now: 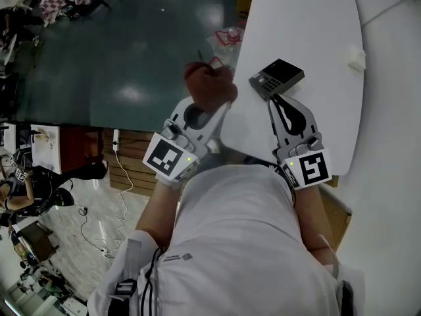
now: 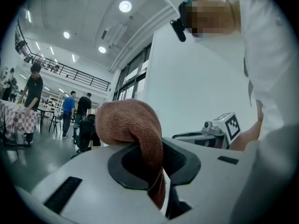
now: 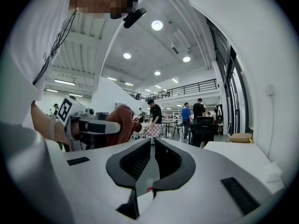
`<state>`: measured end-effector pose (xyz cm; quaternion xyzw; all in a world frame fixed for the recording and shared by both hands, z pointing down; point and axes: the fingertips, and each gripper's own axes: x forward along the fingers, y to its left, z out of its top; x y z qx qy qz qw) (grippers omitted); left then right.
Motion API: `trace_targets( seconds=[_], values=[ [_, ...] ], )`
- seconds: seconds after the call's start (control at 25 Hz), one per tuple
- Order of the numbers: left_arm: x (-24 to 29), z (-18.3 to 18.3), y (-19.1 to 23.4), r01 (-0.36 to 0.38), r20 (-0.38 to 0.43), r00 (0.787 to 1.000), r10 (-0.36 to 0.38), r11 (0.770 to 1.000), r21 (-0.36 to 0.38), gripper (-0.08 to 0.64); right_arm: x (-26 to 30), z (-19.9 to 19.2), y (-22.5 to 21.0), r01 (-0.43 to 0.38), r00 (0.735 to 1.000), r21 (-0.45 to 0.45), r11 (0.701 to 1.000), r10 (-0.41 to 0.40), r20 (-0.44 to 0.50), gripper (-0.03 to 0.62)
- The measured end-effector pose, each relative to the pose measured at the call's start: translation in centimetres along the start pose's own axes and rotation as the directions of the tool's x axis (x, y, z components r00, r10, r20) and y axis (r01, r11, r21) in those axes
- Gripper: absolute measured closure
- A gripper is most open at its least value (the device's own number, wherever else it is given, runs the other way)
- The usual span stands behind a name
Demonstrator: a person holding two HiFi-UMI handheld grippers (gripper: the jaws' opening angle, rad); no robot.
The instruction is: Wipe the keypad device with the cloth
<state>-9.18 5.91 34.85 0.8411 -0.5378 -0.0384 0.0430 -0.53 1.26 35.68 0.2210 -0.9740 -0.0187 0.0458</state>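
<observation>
Head-cam view, looking steeply down. Nearest: the person's white-shirted torso (image 1: 250, 242) fills the bottom, both forearms reaching fwd w/ a handheld gripper each. The left gripper (image 1: 209, 105) is clamped on a bunched brown cloth (image 1: 209, 84); its own view shows the terry fabric pinched btwn the black pads (image 2: 184, 164) & mounding over the top. The right gripper (image 1: 274, 100) is closed w/ nothing in it; its own view shows the jaws together, only a thin slit btwn them. Just past the right gripper's tips, on a white table (image 1: 309, 31), lies the keypad device (image 1: 277, 78): a small dark slab, keys at its near-left end, long axis running diagonally from near-left to far-right. The tips sit right at its near corner; whether they touch it can't be told. Key relation: the device lies to the right of the cloth & approx. level w/ it, the cloth hanging at or just off the table's left edge, over dark green floor (image 1: 131, 58). So the cloth-carrying hand is the farther one; wiping prob. needs it to swing rightward over the table & along that diagonal, while the empty gripper is placed to steady the device. Farther back: a small white block (image 1: 356, 58) near the table's right side, & reddish packaging (image 1: 229, 36) on the floor.
</observation>
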Motion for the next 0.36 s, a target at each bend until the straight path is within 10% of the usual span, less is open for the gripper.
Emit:
trace_targets(
  seconds=[0.36],
  values=[
    [-0.10, -0.85, -0.69, 0.016, -0.017, 1.000, -0.016, 1.000, -0.001, 0.503, -0.57, -0.65, 0.18, 0.018, 1.000, 0.000, 1.000, -0.018, -0.005, 0.549]
  ],
)
